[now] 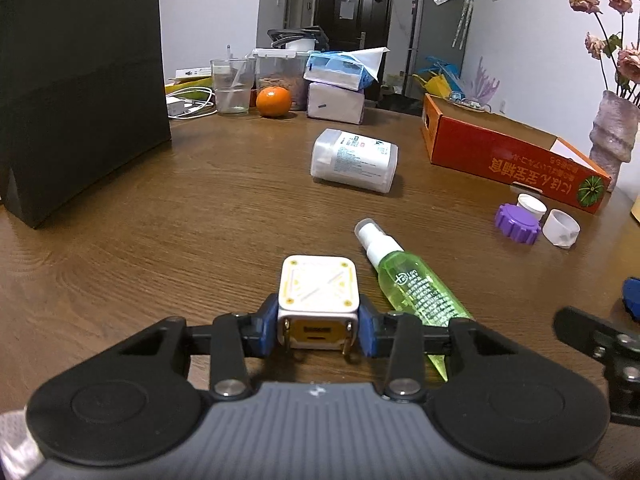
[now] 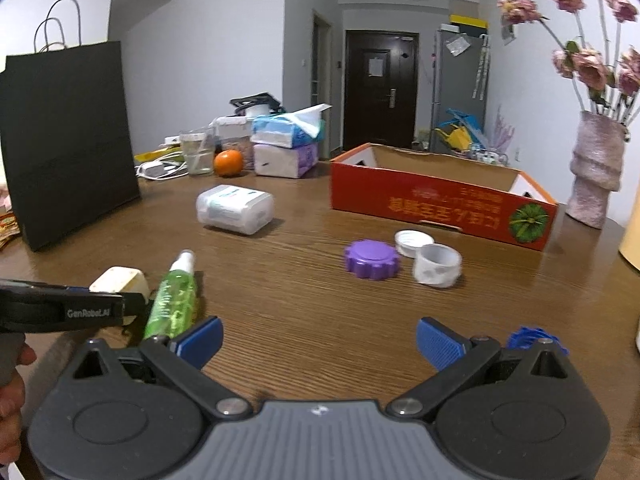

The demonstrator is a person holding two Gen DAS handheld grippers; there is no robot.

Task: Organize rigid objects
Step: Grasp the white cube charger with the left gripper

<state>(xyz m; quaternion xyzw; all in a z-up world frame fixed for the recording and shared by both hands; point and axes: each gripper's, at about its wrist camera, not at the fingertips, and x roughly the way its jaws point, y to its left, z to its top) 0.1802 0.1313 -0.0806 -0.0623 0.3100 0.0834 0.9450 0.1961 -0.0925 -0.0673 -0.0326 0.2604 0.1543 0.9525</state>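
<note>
My left gripper (image 1: 318, 330) is shut on a white and yellow charger cube (image 1: 318, 294) on the wooden table, prongs facing the camera. The cube also shows in the right wrist view (image 2: 118, 280), behind the left gripper's arm. A green spray bottle (image 1: 404, 276) lies just right of it (image 2: 174, 300). My right gripper (image 2: 318, 342) is open and empty above bare table. Ahead of it lie a purple lid (image 2: 372, 260), a white cap (image 2: 412, 242) and a white cup-shaped cap (image 2: 438, 266). A blue object (image 2: 534, 338) sits beside the right finger.
An open orange cardboard box (image 2: 440, 204) stands at the back right. A translucent plastic container (image 2: 234, 208) lies mid-table. A black paper bag (image 2: 68, 140) stands at left, a vase with flowers (image 2: 596, 172) at right. Tissue packs (image 2: 286, 144), an orange (image 2: 228, 162) and a glass (image 2: 196, 152) are at the back.
</note>
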